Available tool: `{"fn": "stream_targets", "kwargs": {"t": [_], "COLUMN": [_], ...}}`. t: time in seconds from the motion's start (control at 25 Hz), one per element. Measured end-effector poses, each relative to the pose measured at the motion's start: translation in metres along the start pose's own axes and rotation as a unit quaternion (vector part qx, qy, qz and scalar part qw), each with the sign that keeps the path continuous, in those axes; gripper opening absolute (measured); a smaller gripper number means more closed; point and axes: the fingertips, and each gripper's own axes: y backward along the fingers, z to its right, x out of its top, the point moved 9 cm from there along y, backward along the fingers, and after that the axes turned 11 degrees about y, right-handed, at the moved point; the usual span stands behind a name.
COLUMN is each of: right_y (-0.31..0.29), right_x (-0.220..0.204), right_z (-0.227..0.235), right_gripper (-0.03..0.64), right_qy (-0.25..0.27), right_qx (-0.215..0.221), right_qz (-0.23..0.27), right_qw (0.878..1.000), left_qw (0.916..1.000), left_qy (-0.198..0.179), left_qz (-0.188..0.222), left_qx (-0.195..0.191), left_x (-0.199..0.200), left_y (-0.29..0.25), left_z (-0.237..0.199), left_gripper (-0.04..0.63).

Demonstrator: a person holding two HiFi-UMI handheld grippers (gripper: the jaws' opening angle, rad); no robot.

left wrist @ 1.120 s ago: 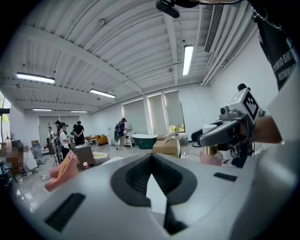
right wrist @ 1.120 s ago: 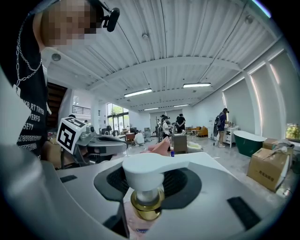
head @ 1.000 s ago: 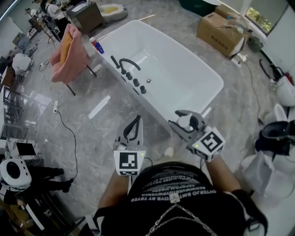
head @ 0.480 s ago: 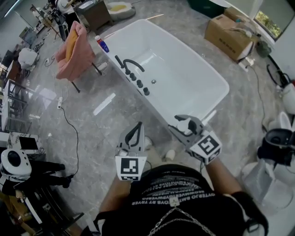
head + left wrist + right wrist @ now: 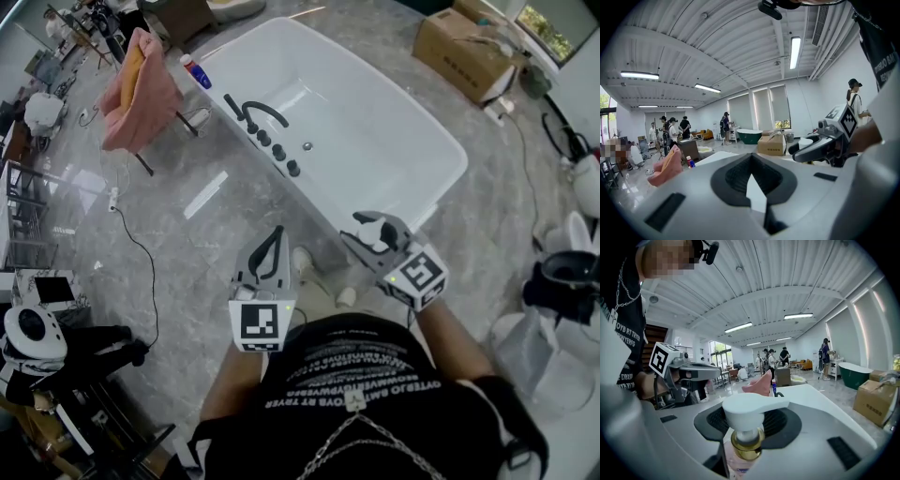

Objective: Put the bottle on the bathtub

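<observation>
Right gripper (image 5: 380,223) has the pump bottle (image 5: 750,416) clamped in its jaws. From the right gripper view you can see the white pump head and gold collar sticking up right between the pads, with the pinkish clear body running down under them. So the bottle is in the grip, not on the tub.

Left gripper (image 5: 277,234) is pinched together at the tips, nothing in it. It's just to the left of the right gripper, and both point the same way, toward the tub.

The white bathtub (image 5: 328,202) stretches away ahead of both grippers. Its near end is right in front of the right gripper's tips in the head view, and the two look like they overlap there. I honestly can't tell whether the bottle is over the rim or short of it. Farther along the tub's left edge, ahead of the left gripper, there's a black faucet (image 5: 262,114) with a row of black knobs.

At the far corner, well past the left gripper, a small blue bottle with a red cap (image 5: 192,70) stands on the rim. Further left of that a pink towel (image 5: 141,89) hangs on a stand. A cardboard box (image 5: 469,52) sits on the floor beyond the tub, ahead and right of the right gripper.
</observation>
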Motion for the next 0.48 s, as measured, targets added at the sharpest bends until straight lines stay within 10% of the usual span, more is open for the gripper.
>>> {"fn": "stream_targets", "kwargs": {"t": [0.48], "right_y": [-0.036], "right_x": [-0.039], "right_z": [0.020], "right_gripper": [0.152], "right_qy": [-0.003], "right_qx": [0.000], "right_qz": [-0.033], "right_qw": [0.999], "left_qw": [1.0000], "left_qy": [0.007], "left_qz": [0.006], "left_qx": [0.001], "left_x": [0.010], "left_y": [-0.025], "left_z": [-0.023], "left_gripper": [-0.003]}}
